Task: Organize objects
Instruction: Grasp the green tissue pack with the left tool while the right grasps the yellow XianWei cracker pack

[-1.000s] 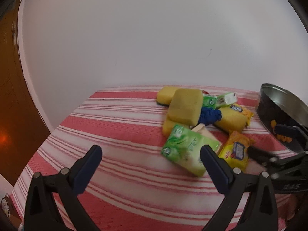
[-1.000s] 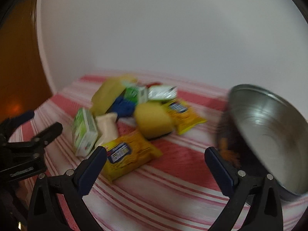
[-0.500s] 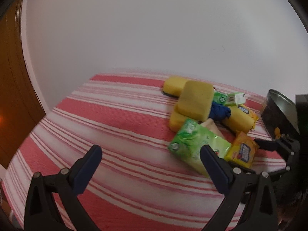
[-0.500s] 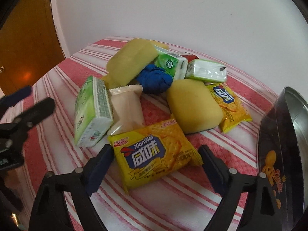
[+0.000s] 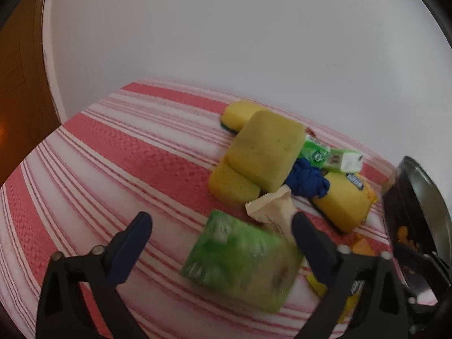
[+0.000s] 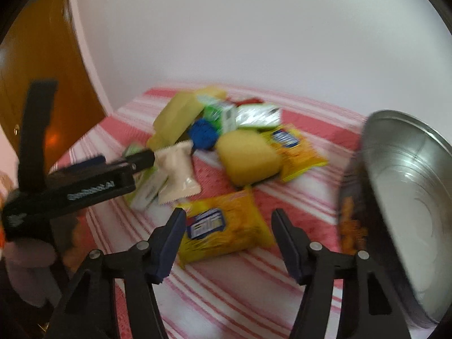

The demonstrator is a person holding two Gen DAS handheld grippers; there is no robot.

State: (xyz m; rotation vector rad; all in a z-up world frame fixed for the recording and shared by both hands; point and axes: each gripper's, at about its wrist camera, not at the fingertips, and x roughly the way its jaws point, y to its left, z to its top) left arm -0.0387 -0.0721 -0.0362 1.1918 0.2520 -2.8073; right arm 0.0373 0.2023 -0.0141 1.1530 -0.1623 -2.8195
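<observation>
Right wrist view: the right gripper [image 6: 228,243] hovers over the yellow snack pack [image 6: 226,228], jaws spread.
Left gripper [image 5: 220,243], jaws spread, frames the green pack [image 5: 240,260] on the tabletop [image 5: 113,155]; next, probably lowering and closing.

- I count four yellow sponges [image 5: 265,149].
- Two yellow cracker packets [image 6: 223,226].
- Three green tissue packs [image 5: 243,260], one large, two small.
- One beige sachet [image 5: 272,207].
- One blue cloth [image 5: 306,176].
- One round metal tin [image 6: 409,197].
</observation>
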